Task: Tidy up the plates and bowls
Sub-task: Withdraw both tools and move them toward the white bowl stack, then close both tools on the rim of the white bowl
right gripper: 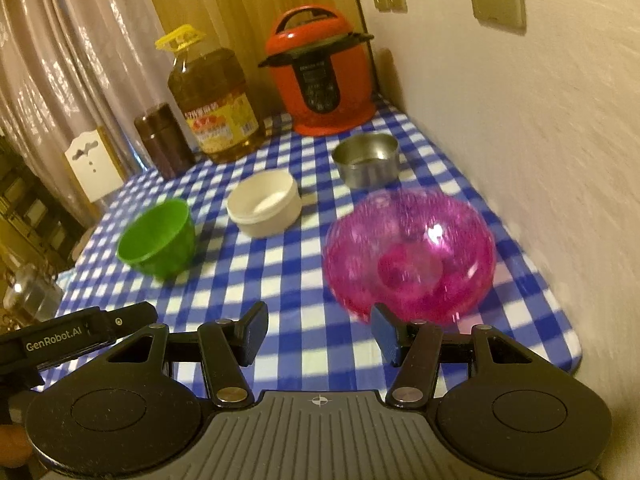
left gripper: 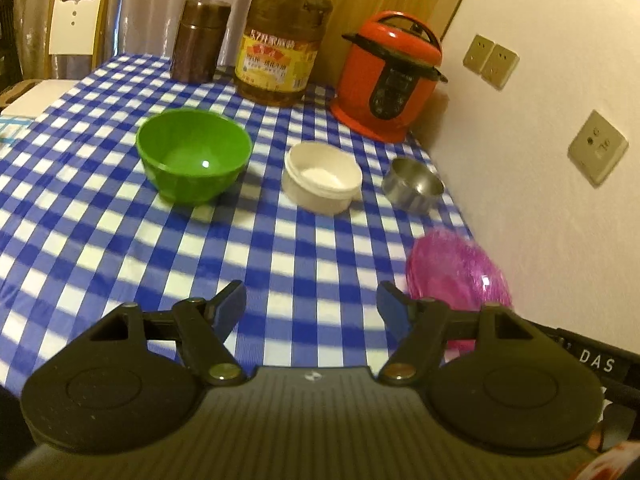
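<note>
While both tongs hang empty over the checked table, this is how things lie, one view after another.

Left wrist view, tongs: left gripper (left gripper: 311, 300) at the bottom centre, jaws apart with only cloth between them.
Left wrist view, bowls: green bowl (left gripper: 193, 155) left of centre, white bowl (left gripper: 322, 177) at the middle, steel bowl (left gripper: 413, 184) to its right, all upright and apart in a loose row, likely laid out for sorting.
Left wrist view, pink bowl (left gripper: 456, 276): lower right, partly hidden behind the right finger, blurred, so its tilt is hard to tell.
Left wrist view, clutter: oil bottle (left gripper: 282, 46), brown jar (left gripper: 199, 40) and red cooker (left gripper: 390, 76) along the top, clear of the working space.

Right wrist view, tongs: right gripper (right gripper: 319, 330) at the bottom centre, jaws apart, holding nothing.
Right wrist view, nearest bowl: pink bowl, right of centre, just above the right finger, probably the first pick.
Right wrist view, table (right gripper: 288, 280): its near edge runs along the wall.
</note>
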A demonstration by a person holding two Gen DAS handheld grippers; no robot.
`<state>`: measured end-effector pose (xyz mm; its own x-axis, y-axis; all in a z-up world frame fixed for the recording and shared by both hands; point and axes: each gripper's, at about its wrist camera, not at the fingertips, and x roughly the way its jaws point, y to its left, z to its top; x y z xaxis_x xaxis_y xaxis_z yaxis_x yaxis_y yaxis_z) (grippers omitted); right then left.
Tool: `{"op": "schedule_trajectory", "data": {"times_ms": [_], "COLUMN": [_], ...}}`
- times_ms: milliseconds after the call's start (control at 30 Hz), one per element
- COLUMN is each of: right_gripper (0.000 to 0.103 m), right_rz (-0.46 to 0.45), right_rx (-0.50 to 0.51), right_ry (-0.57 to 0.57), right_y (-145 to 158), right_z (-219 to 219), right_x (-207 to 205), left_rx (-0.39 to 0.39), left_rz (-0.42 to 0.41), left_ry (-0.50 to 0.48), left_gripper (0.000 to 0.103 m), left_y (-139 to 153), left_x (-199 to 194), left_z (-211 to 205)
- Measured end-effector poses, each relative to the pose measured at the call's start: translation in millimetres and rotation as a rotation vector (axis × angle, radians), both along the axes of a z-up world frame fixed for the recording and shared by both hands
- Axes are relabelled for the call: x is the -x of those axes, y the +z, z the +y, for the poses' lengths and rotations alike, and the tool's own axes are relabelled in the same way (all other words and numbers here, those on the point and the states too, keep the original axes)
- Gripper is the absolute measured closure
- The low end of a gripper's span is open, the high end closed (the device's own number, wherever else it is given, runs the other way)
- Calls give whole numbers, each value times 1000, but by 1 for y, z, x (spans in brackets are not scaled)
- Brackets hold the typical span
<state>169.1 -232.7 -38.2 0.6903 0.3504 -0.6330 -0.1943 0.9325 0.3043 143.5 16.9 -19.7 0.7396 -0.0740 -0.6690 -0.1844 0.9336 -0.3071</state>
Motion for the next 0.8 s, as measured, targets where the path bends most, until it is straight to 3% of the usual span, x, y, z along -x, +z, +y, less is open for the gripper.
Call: {"op": "schedule_trajectory", "data": {"times_ms": [367, 633, 800], "right_gripper": [46, 46, 46], "right_rz": [5, 52, 62], "right_rx": [-48, -87, -99], "right_ry": [-20, -40, -61], "right_y": [2, -22, -40], "right_z": [10, 30, 44], "right_x": [-79, -144, -183], "left_rx": [48, 81, 102], "left_rz": [7, 51, 31], "left_ry": [53, 66, 110], "left_gripper": [40, 45, 48], "left_y": [-16, -53, -69], "left_x": [-78, -135, -162], "left_z": [14, 26, 30]}}
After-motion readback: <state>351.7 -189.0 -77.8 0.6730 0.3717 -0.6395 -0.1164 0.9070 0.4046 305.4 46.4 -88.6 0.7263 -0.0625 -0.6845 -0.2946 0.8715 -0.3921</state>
